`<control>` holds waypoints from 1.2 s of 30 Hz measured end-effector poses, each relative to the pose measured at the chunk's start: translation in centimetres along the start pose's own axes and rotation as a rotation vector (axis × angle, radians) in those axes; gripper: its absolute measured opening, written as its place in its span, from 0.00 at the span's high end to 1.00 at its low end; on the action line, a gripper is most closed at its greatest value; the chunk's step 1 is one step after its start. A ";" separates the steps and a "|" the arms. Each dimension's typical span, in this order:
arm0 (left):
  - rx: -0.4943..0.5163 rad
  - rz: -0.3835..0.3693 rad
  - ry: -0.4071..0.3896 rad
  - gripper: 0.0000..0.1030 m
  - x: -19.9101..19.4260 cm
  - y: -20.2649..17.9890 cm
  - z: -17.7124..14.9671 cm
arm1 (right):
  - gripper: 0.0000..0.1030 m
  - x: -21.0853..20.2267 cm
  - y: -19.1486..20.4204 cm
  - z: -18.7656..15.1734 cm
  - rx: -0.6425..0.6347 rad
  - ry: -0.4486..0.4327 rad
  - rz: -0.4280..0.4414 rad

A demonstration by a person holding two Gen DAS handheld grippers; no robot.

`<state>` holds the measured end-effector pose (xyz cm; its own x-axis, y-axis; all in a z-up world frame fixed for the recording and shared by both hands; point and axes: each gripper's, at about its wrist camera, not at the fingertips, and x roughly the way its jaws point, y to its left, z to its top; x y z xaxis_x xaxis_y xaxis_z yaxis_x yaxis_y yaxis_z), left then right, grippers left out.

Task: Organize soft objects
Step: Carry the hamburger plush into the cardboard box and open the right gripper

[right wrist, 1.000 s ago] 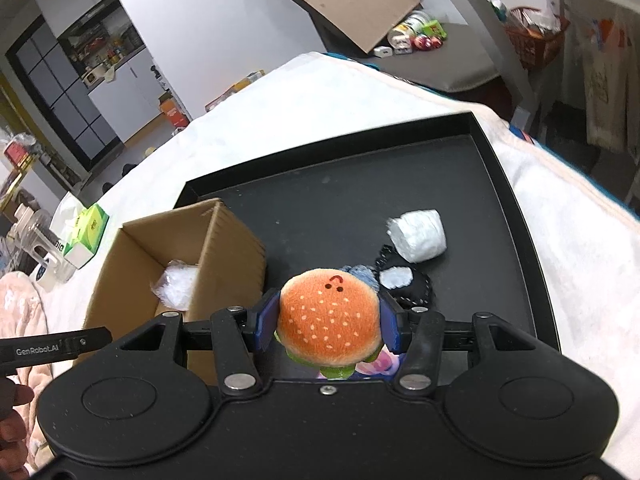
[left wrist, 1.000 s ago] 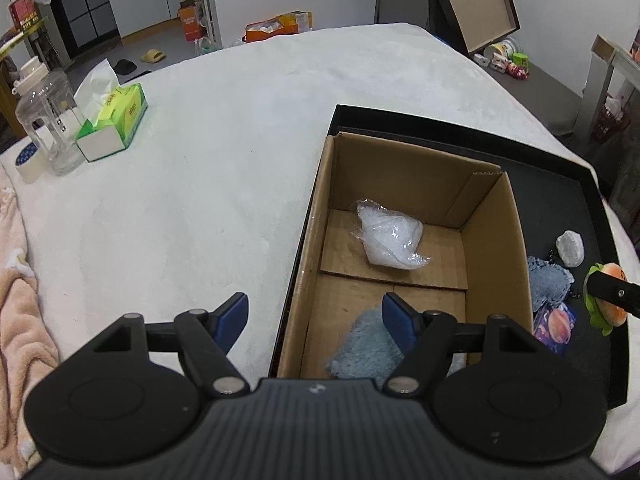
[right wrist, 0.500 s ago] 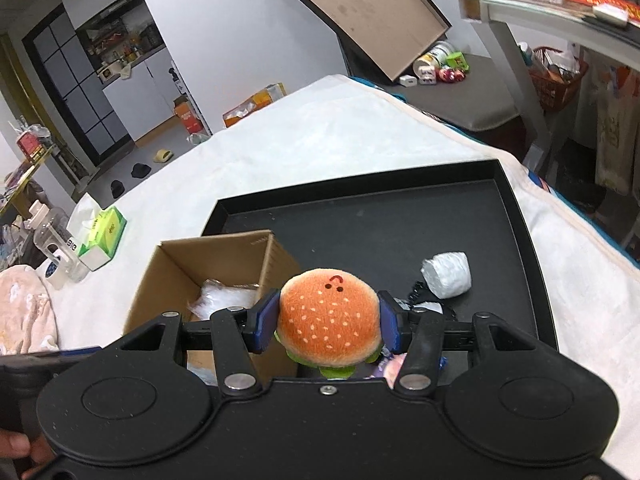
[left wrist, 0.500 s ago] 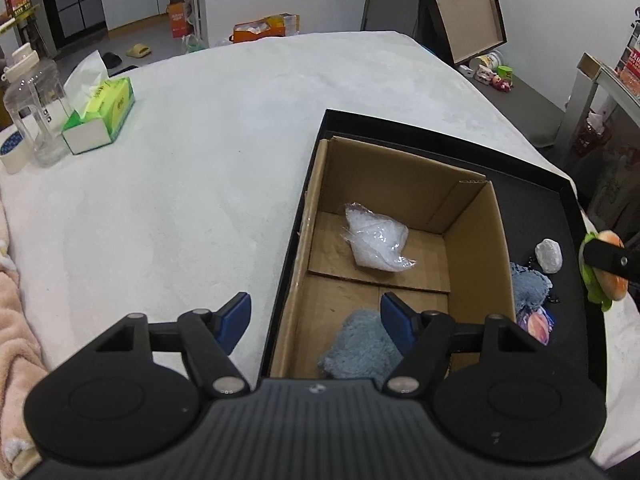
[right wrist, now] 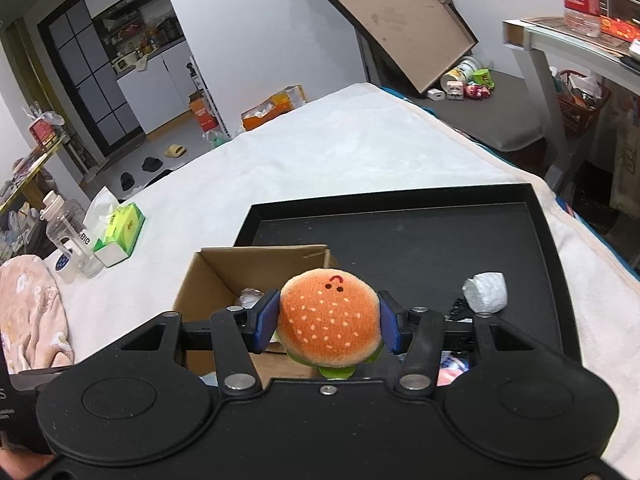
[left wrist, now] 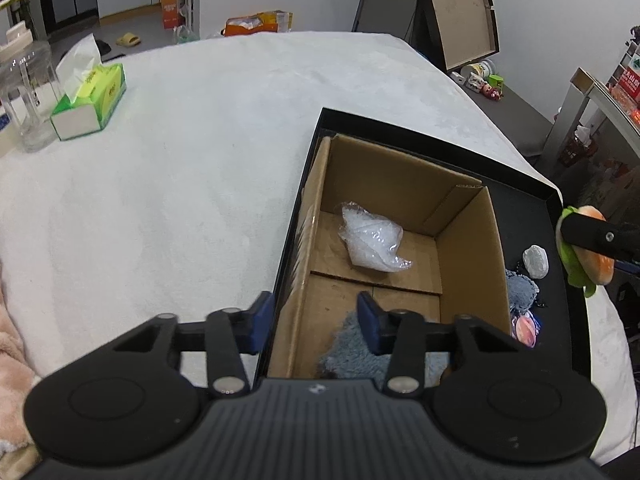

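Note:
My right gripper point(right wrist: 328, 322) is shut on a plush burger point(right wrist: 329, 318) and holds it in the air near the cardboard box point(right wrist: 260, 258); the burger also shows in the left wrist view point(left wrist: 585, 246). The open box point(left wrist: 472, 248) stands in a black tray point(left wrist: 436, 132) and holds a clear plastic bag point(left wrist: 372, 242) and a blue fuzzy cloth point(left wrist: 346, 344). My left gripper point(left wrist: 316, 322) is open and empty, straddling the box's near left wall. A white wad point(right wrist: 486, 292), a blue cloth point(left wrist: 520, 290) and a pink item point(left wrist: 525, 328) lie in the tray right of the box.
A green tissue box point(left wrist: 90, 98) and a clear bottle point(left wrist: 28, 108) stand at the far left of the white-covered table. A pink blanket point(right wrist: 30, 312) lies at the left edge. A brown-lined lid point(right wrist: 396, 20) leans beyond the table.
My right gripper has lifted the burger higher and moved it left toward the box. My left gripper has drawn back and up a little, still open.

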<state>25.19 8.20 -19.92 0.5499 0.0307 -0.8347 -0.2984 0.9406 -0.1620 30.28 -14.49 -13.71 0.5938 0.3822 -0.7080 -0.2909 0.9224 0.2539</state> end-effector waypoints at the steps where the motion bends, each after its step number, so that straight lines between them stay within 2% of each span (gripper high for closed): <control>1: -0.005 -0.007 0.006 0.65 0.1 0.2 -0.1 | 0.51 0.1 0.3 0.0 -0.003 0.001 0.001; 6: -0.006 -0.028 0.017 0.73 0.6 0.6 -0.5 | 0.51 0.9 1.8 -0.2 -0.020 0.017 0.000; 11: -0.024 -0.046 0.018 0.87 0.6 1.7 -0.5 | 0.51 1.6 3.1 -0.5 -0.026 0.033 0.008; 15: -0.041 -0.064 0.026 0.88 0.9 2.5 -0.6 | 0.51 2.5 4.4 -0.7 -0.033 0.060 0.025; 25: -0.054 -0.096 0.024 0.89 1.1 3.3 -0.7 | 0.50 3.6 7.3 -0.4 -0.041 0.067 0.053; 31: -0.061 -0.111 0.025 0.89 1.2 3.6 -0.8 | 0.37 3.6 8.7 -0.4 -0.069 0.065 0.103; 36: -0.069 -0.111 0.029 0.88 1.1 3.6 -0.7 | 0.29 3.0 7.8 -0.6 -0.067 0.063 0.084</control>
<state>24.15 11.41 -21.77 0.5601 -0.0827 -0.8243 -0.2908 0.9120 -0.2892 29.36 -6.21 -14.22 0.5172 0.4521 -0.7267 -0.3886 0.8806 0.2712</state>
